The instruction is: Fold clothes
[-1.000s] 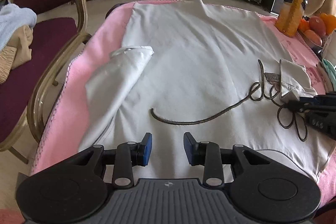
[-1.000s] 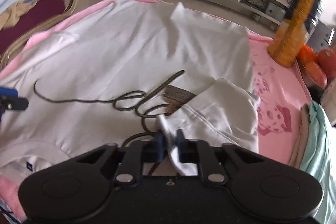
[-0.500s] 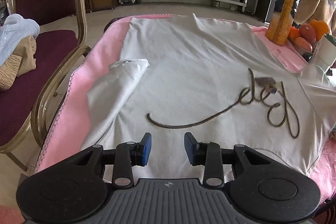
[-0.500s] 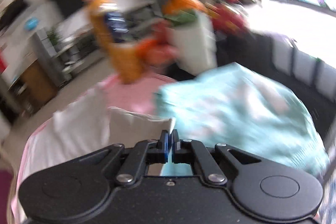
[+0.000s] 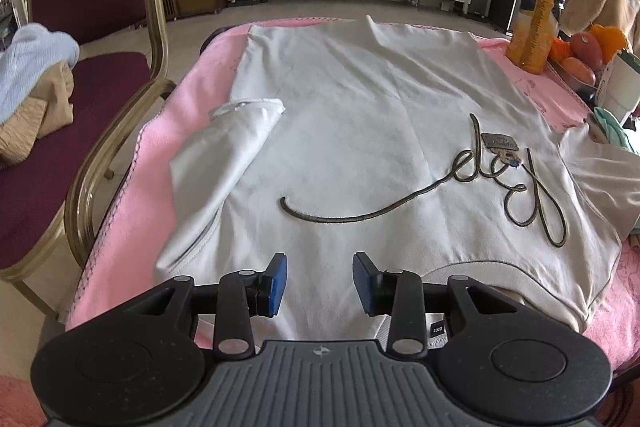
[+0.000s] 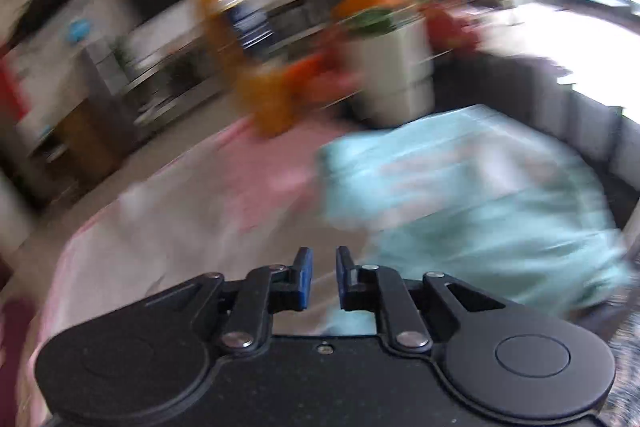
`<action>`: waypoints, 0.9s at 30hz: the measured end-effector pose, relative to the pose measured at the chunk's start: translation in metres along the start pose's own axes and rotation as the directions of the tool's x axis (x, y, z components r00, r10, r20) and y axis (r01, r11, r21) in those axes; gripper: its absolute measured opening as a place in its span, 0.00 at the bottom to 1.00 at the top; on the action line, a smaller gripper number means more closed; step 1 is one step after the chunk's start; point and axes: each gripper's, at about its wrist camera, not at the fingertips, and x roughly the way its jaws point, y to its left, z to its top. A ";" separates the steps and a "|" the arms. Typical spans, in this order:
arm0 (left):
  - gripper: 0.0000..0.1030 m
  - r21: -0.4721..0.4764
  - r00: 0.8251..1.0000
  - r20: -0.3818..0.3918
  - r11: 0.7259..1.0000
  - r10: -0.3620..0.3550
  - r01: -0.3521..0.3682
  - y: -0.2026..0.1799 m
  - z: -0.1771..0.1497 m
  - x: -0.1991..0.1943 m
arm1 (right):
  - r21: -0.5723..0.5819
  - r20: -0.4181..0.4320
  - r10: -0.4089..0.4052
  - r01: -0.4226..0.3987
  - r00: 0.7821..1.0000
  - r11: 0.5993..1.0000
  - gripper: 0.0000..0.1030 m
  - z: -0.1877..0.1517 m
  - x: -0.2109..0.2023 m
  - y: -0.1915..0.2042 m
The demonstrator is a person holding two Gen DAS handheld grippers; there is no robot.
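Left wrist: white T-shirt spread flat

The left wrist view is bright and sharp, bending at its edges. The right wrist view is smeared with blur, and white glare glows far right of the black two-finger gripper.

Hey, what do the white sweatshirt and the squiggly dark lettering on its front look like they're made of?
The white sweatshirt looks like soft matte cotton knit: it creases gently and has a ribbed neckband. The dark lettering seems to be stitched-on cord or thick embroidery, raised and slightly glossy; the exact fibre can't be told.
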 end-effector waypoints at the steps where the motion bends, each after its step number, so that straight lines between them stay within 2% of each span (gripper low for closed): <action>1: 0.35 -0.007 1.000 -0.005 1.000 -0.001 0.001 0.001 0.000 0.001 | -0.014 -0.055 0.065 -0.065 0.996 0.998 0.15 -0.004 0.008 0.010; 3: 0.35 -0.024 1.000 -0.018 1.000 -0.005 0.005 0.004 0.000 0.004 | 0.008 -0.170 0.179 -0.180 0.969 0.984 0.15 -0.014 0.028 0.026; 4: 0.36 -0.036 1.000 -0.027 0.999 -0.010 0.009 0.006 -0.001 0.006 | 0.028 -0.216 0.212 -0.211 0.953 0.977 0.15 -0.019 0.037 0.032; 8: 0.36 -0.084 0.997 -0.072 0.996 -0.026 0.020 0.016 -0.002 0.017 | 0.121 -0.353 0.261 -0.233 0.899 0.965 0.16 -0.034 0.072 0.034; 12: 0.36 -0.097 0.995 -0.099 0.995 -0.021 0.012 0.019 -0.004 0.020 | 0.216 -0.365 0.232 -0.161 0.901 0.963 0.14 -0.038 0.075 0.011; 14: 0.36 -0.091 0.994 -0.111 0.996 -0.006 -0.005 0.019 -0.005 0.019 | 0.285 -0.335 0.200 -0.103 0.921 0.953 0.14 -0.034 0.067 -0.012; 17: 0.35 -0.079 0.991 -0.135 0.996 0.024 -0.035 0.018 -0.008 0.016 | 0.389 -0.307 0.157 -0.027 0.939 0.921 0.08 -0.032 0.058 -0.043; 20: 0.33 -0.056 0.986 -0.162 0.997 0.049 -0.058 0.016 -0.010 0.010 | 0.363 -0.282 0.074 0.035 0.957 0.931 0.10 -0.030 0.043 -0.051; 21: 0.28 -0.068 0.986 -0.165 0.997 0.034 -0.046 0.019 -0.009 0.006 | 0.339 -0.273 0.059 0.038 0.960 0.940 0.11 -0.029 0.039 -0.048; 23: 0.23 -0.124 0.990 -0.144 0.992 -0.010 -0.008 0.034 -0.004 -0.007 | 0.284 -0.250 0.055 0.019 0.967 0.959 0.22 -0.025 0.030 -0.035; 27: 0.23 -0.237 0.998 -0.060 0.971 -0.036 0.020 0.081 0.019 -0.030 | 0.184 -0.172 0.148 -0.116 0.974 0.976 0.23 -0.002 0.005 0.002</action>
